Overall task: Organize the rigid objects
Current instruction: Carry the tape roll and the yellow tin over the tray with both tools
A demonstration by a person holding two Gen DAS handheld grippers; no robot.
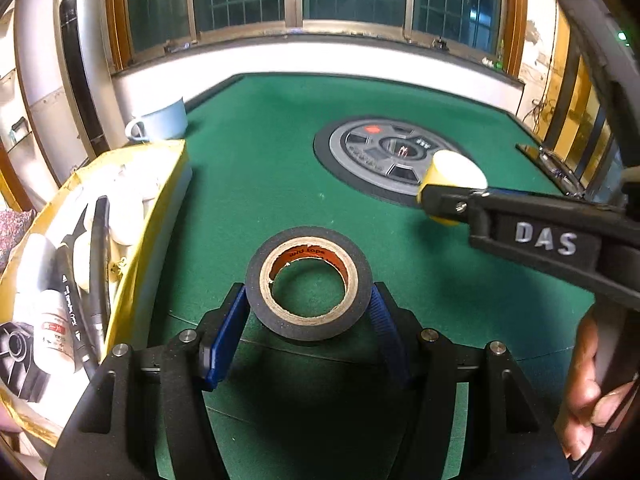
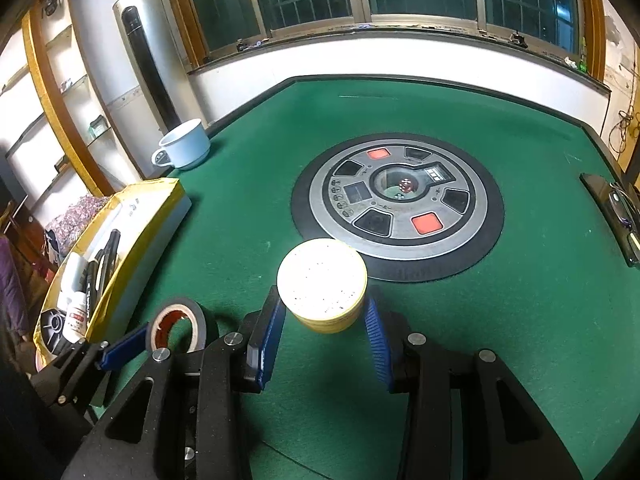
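A black tape roll (image 1: 308, 282) with a cardboard core sits between the blue pads of my left gripper (image 1: 308, 304), which is shut on its sides and holds it just over the green felt. From the right wrist view the same tape roll (image 2: 176, 324) is tilted, with one left finger (image 2: 124, 344) against it. My right gripper (image 2: 324, 320) is shut on a round yellow container with a white lid (image 2: 322, 280), held above the table. The left wrist view shows that container (image 1: 452, 176) in the right gripper (image 1: 440, 204), to the right of the tape and beyond it.
A yellow box (image 1: 148, 248) at the left holds markers and white bottles. A pale blue cup (image 2: 184, 148) stands behind it. A round control panel (image 2: 400, 200) is set in the table's middle. A dark flat device (image 2: 612, 208) lies at the right edge. A hand (image 1: 588, 392) grips the right tool.
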